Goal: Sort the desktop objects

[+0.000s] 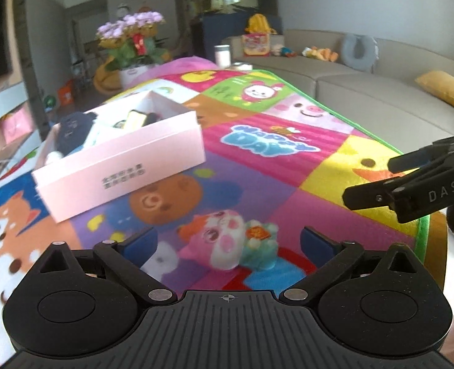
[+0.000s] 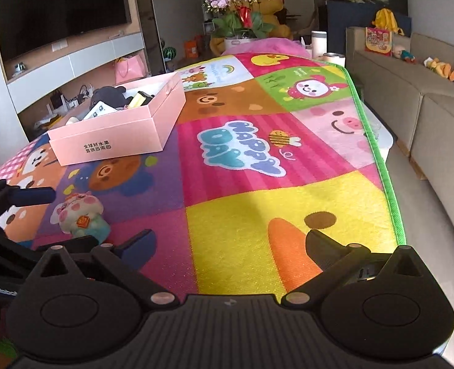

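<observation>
A small plush toy [image 1: 227, 243], pink and white with a teal base, lies on the colourful play mat [image 1: 334, 215]. My left gripper [image 1: 228, 243] stands open around it, one blue pad on each side with a gap to the toy. The right wrist view shows the same toy [image 2: 79, 215] between the left gripper's fingers [image 2: 33, 196]. An open pink box [image 1: 119, 166] [image 2: 116, 135] sits behind to the left, with a dark plush [image 2: 107, 95], a yellow item and a white item inside. My right gripper [image 2: 230, 244] [image 1: 369, 180] is open over the yellow patch with nothing between its fingers.
The mat's green border [image 2: 380, 166] marks the table's right edge, with a grey sofa [image 2: 426, 107] beyond it. A pot of purple flowers [image 2: 239, 9] and a white cup [image 2: 319, 43] stand at the far end. A TV cabinet [image 2: 73, 61] is on the left.
</observation>
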`<state>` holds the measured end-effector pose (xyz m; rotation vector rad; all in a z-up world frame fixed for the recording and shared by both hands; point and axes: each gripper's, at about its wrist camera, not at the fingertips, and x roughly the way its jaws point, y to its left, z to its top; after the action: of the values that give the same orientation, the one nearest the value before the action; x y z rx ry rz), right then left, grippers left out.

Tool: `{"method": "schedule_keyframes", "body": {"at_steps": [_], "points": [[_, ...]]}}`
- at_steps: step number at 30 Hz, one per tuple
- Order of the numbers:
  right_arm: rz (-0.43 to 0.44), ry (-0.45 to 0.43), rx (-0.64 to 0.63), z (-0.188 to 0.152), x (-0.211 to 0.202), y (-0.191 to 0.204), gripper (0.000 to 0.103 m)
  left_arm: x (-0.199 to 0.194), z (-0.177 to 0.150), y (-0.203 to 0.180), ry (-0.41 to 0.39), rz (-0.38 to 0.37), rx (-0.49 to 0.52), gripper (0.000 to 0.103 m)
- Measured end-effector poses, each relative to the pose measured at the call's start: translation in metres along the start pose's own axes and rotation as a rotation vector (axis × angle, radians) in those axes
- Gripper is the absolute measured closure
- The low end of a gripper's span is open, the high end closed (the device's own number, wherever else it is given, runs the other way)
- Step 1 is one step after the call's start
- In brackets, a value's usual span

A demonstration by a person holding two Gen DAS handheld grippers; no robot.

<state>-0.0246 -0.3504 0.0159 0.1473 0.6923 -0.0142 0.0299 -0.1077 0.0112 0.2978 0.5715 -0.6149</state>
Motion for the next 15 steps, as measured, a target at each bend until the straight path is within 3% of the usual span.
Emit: {"method": "schedule_keyframes", "body": {"at_steps": [2,7,9,15], "points": [[0.001,0.009,0.016,-0.002,0.003,-0.002,0.000,0.005,0.001,-0.002,0.014,-0.006,0.016,0.025],[0.004,0.012,0.035,-0.006,0.005,-0.005,0.000,0.002,0.002,-0.002,0.003,0.001,0.007,0.029],[0.007,0.009,0.031,-0.005,0.004,-0.005,0.000,-0.011,0.012,0.001,-0.051,0.020,0.006,0.029],[0.007,0.022,0.015,-0.002,0.010,0.001,0.000,-0.021,0.101,0.045,-0.339,0.254,0.047,0.025]]}}
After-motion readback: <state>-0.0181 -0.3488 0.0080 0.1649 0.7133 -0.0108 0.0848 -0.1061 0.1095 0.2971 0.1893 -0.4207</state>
